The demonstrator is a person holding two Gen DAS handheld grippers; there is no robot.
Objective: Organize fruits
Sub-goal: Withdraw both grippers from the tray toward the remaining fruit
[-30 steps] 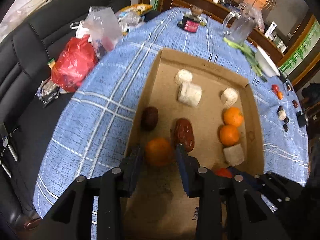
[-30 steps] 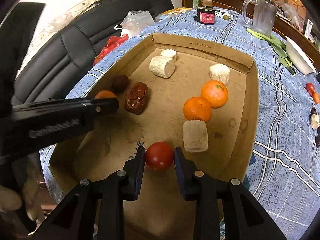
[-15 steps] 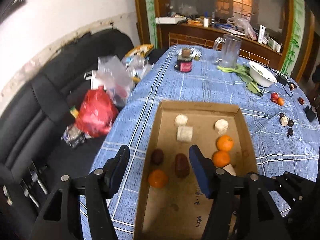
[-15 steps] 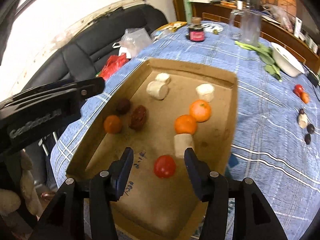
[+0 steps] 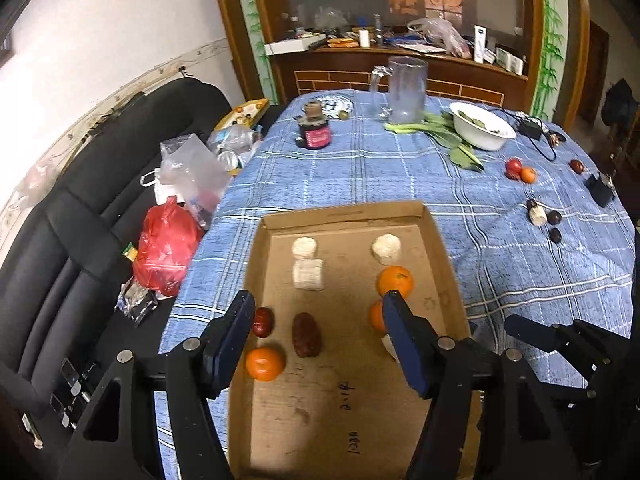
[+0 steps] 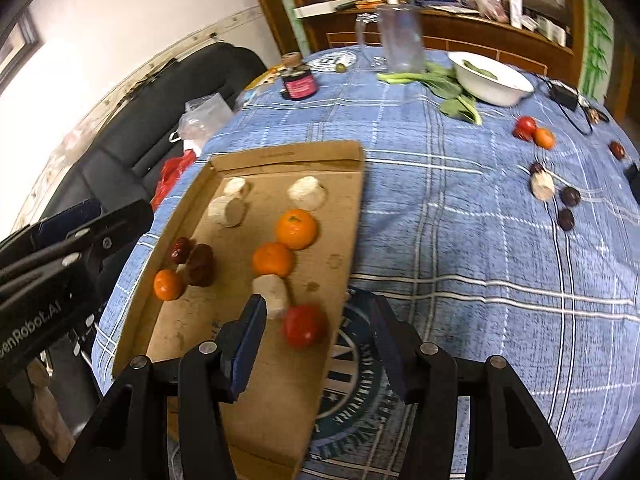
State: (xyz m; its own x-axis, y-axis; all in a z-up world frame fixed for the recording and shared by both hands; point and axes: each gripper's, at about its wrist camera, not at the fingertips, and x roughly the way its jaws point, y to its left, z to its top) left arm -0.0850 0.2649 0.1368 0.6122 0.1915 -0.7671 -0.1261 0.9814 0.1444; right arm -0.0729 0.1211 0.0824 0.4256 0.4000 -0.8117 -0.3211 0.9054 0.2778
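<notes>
Below your left tongs (image 5: 320,344), whose jaws are opening with nothing gripped, an orange (image 5: 264,363) lies in the cardboard tray (image 5: 348,216) beside two dark fruits (image 5: 306,334). Your right tongs (image 6: 316,344) stand released above a red tomato (image 6: 304,326) near the tray's right wall. Two more oranges (image 6: 297,228) and white pieces (image 6: 306,193) lie farther in. Loose fruit (image 6: 534,132) stays on the blue checked surface (image 6: 460,220).
</notes>
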